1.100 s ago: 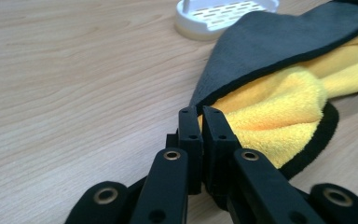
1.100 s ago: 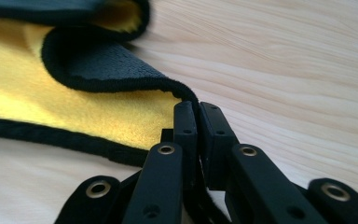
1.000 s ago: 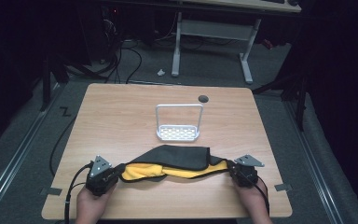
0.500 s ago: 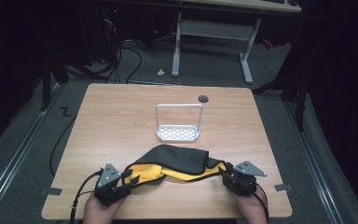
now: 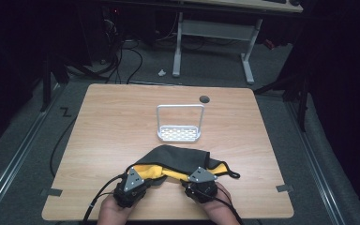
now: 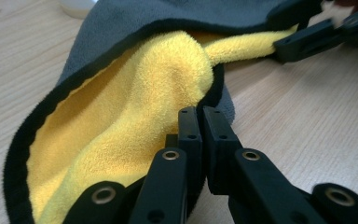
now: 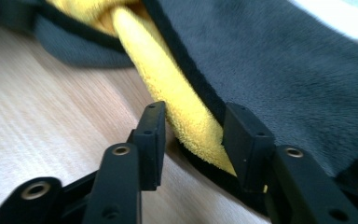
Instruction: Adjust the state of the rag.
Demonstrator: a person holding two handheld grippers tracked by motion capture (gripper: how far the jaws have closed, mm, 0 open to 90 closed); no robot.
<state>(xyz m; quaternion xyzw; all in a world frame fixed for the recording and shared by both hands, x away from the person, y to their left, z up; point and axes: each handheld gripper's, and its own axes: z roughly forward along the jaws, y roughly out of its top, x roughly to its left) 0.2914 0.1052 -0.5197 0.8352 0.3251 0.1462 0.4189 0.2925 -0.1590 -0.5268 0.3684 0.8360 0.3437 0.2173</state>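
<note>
While both grippers sit at the table's (image 5: 98, 136) near edge, the cloth (image 5: 180, 157) lies between them. Left gripper (image 6: 200, 119) has just clamped on the cloth's edge. Right gripper (image 7: 193, 126), closing, loosely straddles its yellow fold.

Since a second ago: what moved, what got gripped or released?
Both hands came inward along the near table edge, bunching the grey-and-yellow microfibre cloth toward the middle. The left gripper opened, re-closed, and is now shut on the cloth's black-trimmed edge. The right gripper let go; its jaws have just been closing, with a yellow fold between them, not pressed. The white wire-handled rack and wooden table are unchanged.
</note>
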